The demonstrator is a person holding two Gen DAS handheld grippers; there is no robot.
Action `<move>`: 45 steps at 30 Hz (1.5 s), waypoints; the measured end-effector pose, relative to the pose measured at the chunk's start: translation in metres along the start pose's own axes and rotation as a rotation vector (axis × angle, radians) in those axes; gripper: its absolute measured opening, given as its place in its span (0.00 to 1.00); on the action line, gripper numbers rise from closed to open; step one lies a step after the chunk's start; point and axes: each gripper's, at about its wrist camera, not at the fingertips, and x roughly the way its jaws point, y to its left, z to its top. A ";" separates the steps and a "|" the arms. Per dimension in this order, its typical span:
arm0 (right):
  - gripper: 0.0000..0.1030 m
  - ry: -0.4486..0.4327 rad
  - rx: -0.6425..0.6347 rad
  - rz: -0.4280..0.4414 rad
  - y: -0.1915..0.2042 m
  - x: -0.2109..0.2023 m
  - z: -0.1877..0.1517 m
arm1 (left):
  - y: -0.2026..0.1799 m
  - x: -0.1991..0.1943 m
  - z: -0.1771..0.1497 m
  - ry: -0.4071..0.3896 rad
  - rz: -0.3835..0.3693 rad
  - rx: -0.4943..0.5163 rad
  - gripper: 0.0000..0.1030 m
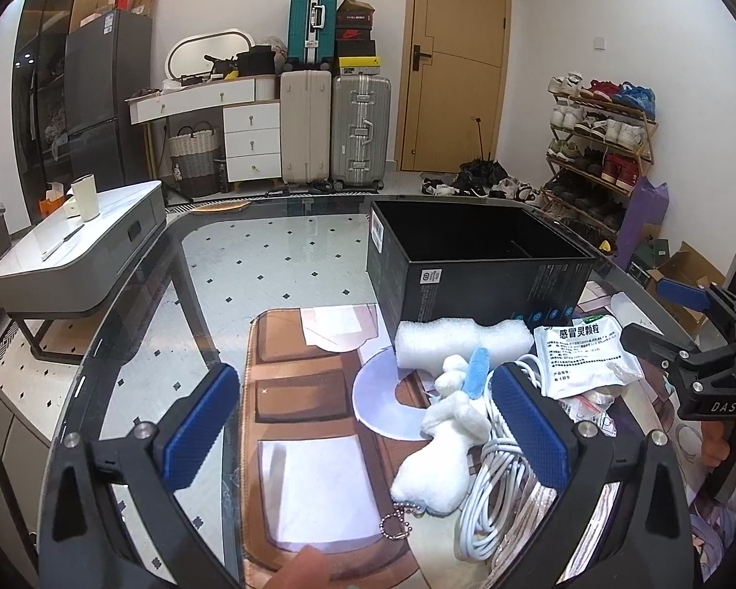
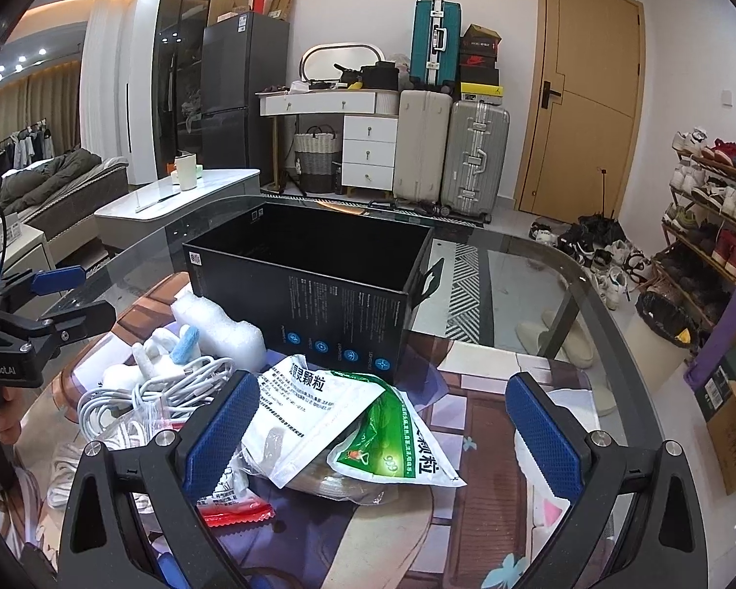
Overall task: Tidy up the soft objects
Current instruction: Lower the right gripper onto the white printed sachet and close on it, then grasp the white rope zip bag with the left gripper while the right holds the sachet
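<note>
A white plush toy (image 1: 441, 446) with a blue ear and a bead chain lies on the printed mat, between my left gripper's (image 1: 368, 434) open fingers, nearer the right one. A white foam piece (image 1: 461, 343) lies behind it against an open black box (image 1: 476, 265). White cables (image 1: 495, 491) are coiled beside the plush. My right gripper (image 2: 382, 432) is open above a white and green medicine bag (image 2: 348, 417). The plush (image 2: 157, 358), foam (image 2: 221, 329), cables (image 2: 171, 388) and box (image 2: 319, 284) also show in the right wrist view.
The glass table (image 1: 211, 265) carries a printed mat (image 1: 309, 392). A red packet (image 2: 235, 515) lies under the bag. The right gripper shows at the right edge of the left wrist view (image 1: 682, 343). Suitcases, a dresser and a shoe rack stand beyond.
</note>
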 end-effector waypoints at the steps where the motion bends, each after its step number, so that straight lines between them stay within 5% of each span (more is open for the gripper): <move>1: 1.00 0.009 -0.006 0.004 0.001 0.002 0.000 | -0.001 0.000 0.000 0.006 -0.005 0.004 1.00; 17: 0.98 0.107 -0.037 0.063 0.006 0.036 0.006 | -0.002 0.001 -0.001 0.037 -0.010 0.003 1.00; 37: 0.48 0.112 -0.085 0.108 0.015 0.041 0.005 | -0.003 0.005 0.000 0.049 0.000 0.012 1.00; 45: 0.45 0.100 -0.079 0.165 0.018 0.030 0.006 | 0.000 0.006 0.000 0.052 0.003 -0.006 1.00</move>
